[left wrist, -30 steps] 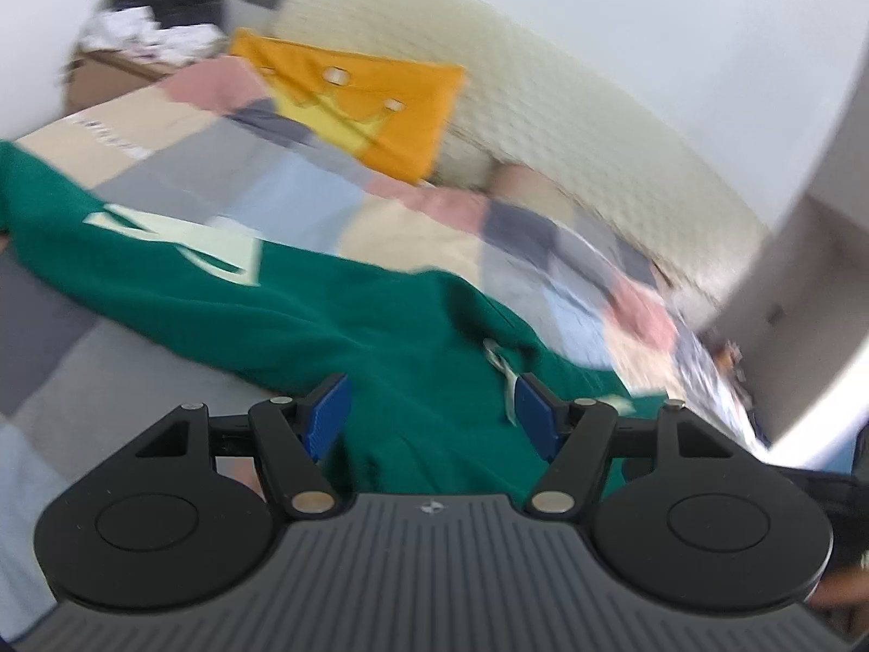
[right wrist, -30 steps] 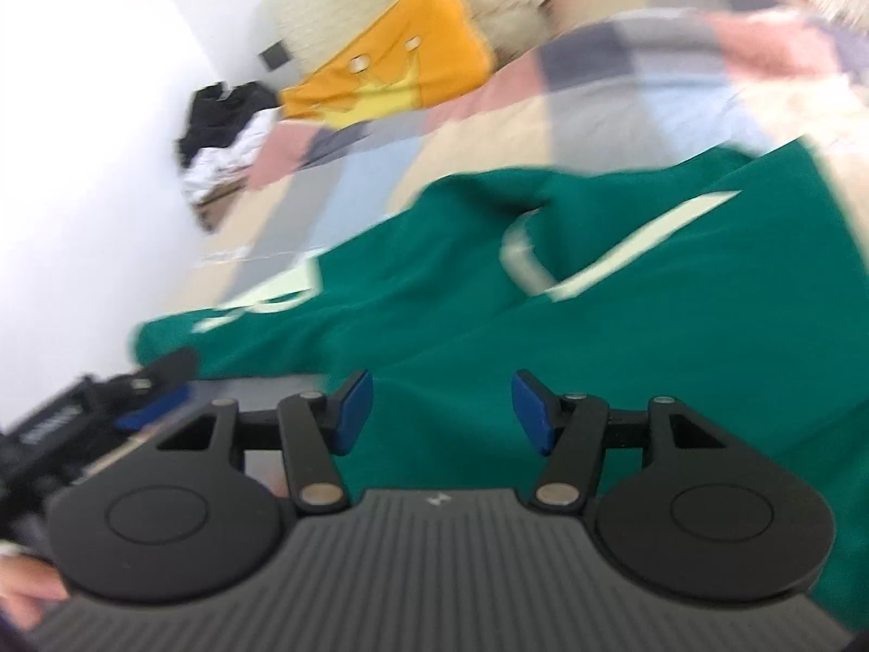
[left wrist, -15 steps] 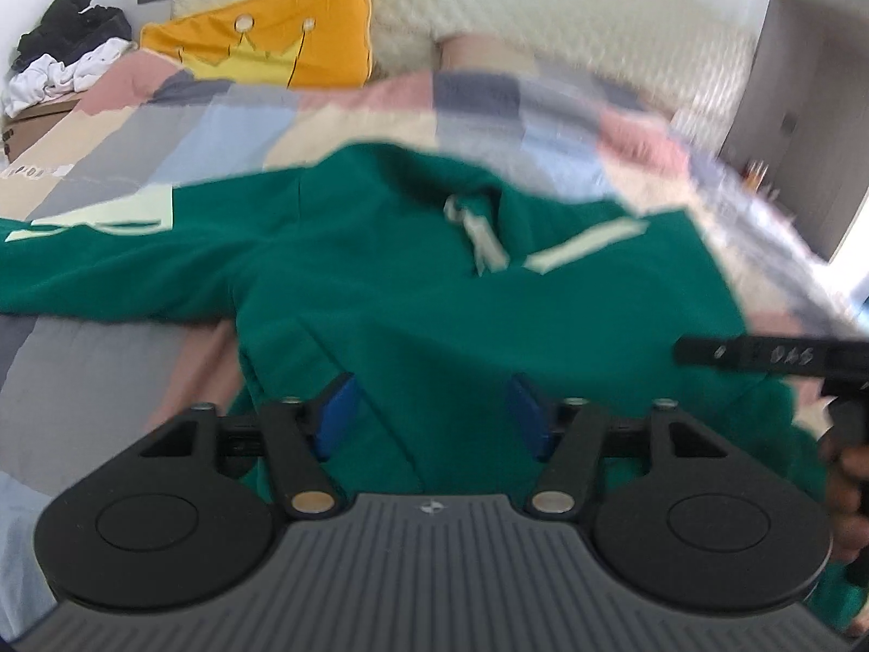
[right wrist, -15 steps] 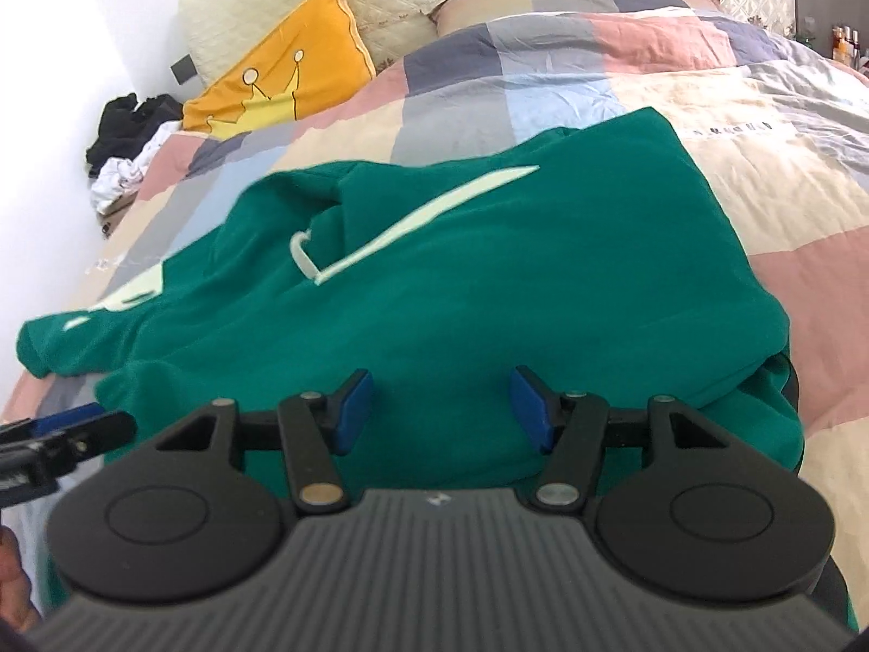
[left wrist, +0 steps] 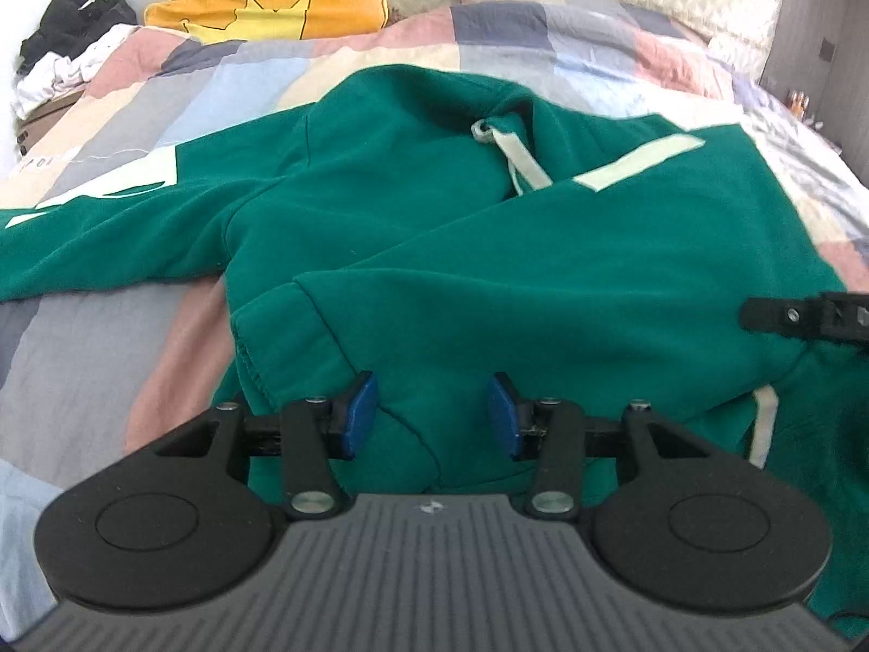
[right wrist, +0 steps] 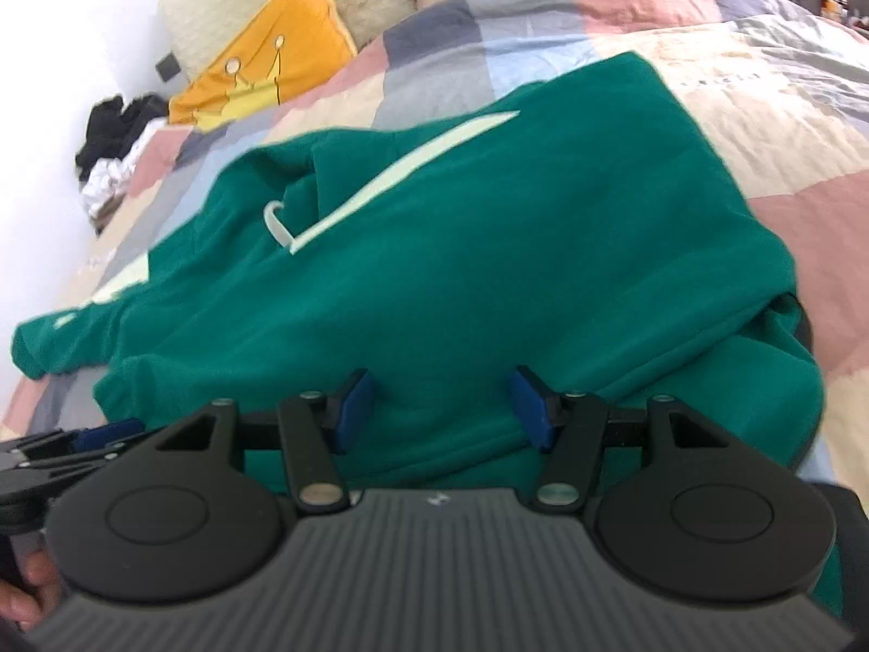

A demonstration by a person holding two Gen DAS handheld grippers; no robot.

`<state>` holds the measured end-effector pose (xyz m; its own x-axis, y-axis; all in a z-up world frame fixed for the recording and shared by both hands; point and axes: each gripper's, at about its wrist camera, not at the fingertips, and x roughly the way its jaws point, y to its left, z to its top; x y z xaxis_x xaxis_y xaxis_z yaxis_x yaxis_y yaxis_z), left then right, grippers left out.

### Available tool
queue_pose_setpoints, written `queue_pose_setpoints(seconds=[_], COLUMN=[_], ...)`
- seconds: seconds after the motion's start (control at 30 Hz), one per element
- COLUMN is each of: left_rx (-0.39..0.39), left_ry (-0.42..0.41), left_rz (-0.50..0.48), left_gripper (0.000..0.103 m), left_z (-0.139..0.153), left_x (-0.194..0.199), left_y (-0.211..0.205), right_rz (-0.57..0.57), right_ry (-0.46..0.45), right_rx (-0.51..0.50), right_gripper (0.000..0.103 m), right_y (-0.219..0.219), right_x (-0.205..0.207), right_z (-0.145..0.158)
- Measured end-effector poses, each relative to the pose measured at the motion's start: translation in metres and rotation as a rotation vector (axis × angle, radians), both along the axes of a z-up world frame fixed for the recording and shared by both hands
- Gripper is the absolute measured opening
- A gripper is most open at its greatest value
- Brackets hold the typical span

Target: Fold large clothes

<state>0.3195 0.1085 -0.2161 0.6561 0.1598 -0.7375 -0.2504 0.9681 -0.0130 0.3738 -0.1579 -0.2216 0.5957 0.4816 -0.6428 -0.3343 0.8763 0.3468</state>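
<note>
Both grippers sit low over the near hem of the green hoodie (left wrist: 434, 250), prob. because that bottom edge is the natural place to pinch for a lengthwise fold. L gripper (left wrist: 433, 415) has its jaws about half apart; they have just been closing, w/ a ridge of hem fabric between the blue pads (left wrist: 361, 413), but I can't see the pads pressing it yet, so no grip. R gripper (right wrist: 441, 410) is also about half apart, hovering over the hem to the right of the left one, cloth beneath but nothing pinched. Hoodie lies spread on the patchwork quilt (right wrist: 760, 108), hood end toward the yellow crown pillow (left wrist: 271, 0), hem toward the person. One sleeve is folded across the chest, pale stripe (left wrist: 635, 163) up; the other sleeve trails out to the left of the body. Pale drawstring (left wrist: 521, 157) hangs at the neck. Fleece looks thick, soft, rumpled at the hem, so it should bunch easily.
</note>
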Motion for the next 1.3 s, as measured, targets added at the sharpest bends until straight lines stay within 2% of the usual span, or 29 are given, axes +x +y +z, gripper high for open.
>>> queue_pose_setpoints(seconds=[0.13, 0.33, 0.4, 0.53, 0.6, 0.73, 0.83, 0.93, 0.97, 1.0, 1.07, 1.17, 1.3], left_rx=[-0.086, -0.050, -0.026, -0.082, -0.075, -0.090, -0.047, 0.017, 0.011, -0.015, -0.114, -0.233, -0.266], left_ry=[-0.034, -0.119, -0.136, -0.168, -0.172, -0.140, -0.111, -0.087, -0.085, -0.091, -0.127, -0.187, -0.267], left_rz=[0.021, 0.073, 0.110, 0.208, 0.257, 0.439, 0.557, 0.615, 0.630, 0.649, 0.696, 0.763, 0.810], left_gripper=[0.057, 0.064, 0.067, 0.075, 0.083, 0.083, 0.083, 0.083, 0.083, 0.083, 0.083, 0.083, 0.083], left_z=[0.015, 0.055, 0.070, 0.090, 0.092, 0.080, 0.066, 0.051, 0.046, 0.041, 0.029, 0.010, -0.006], left_x=[-0.012, -0.043, -0.052, -0.076, -0.089, -0.114, -0.128, -0.134, -0.134, -0.135, -0.139, -0.138, -0.131], left_y=[0.012, 0.039, 0.059, 0.128, 0.167, 0.260, 0.321, 0.378, 0.394, 0.410, 0.445, 0.478, 0.504], right_rz=[-0.012, -0.023, -0.021, -0.017, -0.011, -0.015, -0.019, -0.028, -0.029, -0.028, -0.032, -0.039, -0.050], right_ry=[-0.038, -0.091, -0.092, -0.081, -0.071, -0.065, -0.058, -0.053, -0.050, -0.047, -0.040, -0.020, -0.021], right_rx=[0.008, 0.015, 0.022, 0.013, 0.008, -0.001, -0.009, -0.018, -0.019, -0.019, -0.025, -0.032, -0.052], right_gripper=[0.060, 0.060, 0.060, 0.060, 0.060, 0.060, 0.060, 0.060, 0.060, 0.060, 0.060, 0.060, 0.059], right_y=[-0.007, -0.014, -0.016, -0.015, -0.012, -0.006, -0.001, 0.005, 0.007, 0.009, 0.013, 0.020, 0.025], right_x=[-0.025, -0.049, -0.054, -0.058, -0.057, -0.053, -0.051, -0.048, -0.047, -0.047, -0.044, -0.037, -0.033], right_z=[0.016, 0.034, 0.035, 0.027, 0.024, 0.021, 0.019, 0.020, 0.019, 0.019, 0.018, 0.014, 0.013])
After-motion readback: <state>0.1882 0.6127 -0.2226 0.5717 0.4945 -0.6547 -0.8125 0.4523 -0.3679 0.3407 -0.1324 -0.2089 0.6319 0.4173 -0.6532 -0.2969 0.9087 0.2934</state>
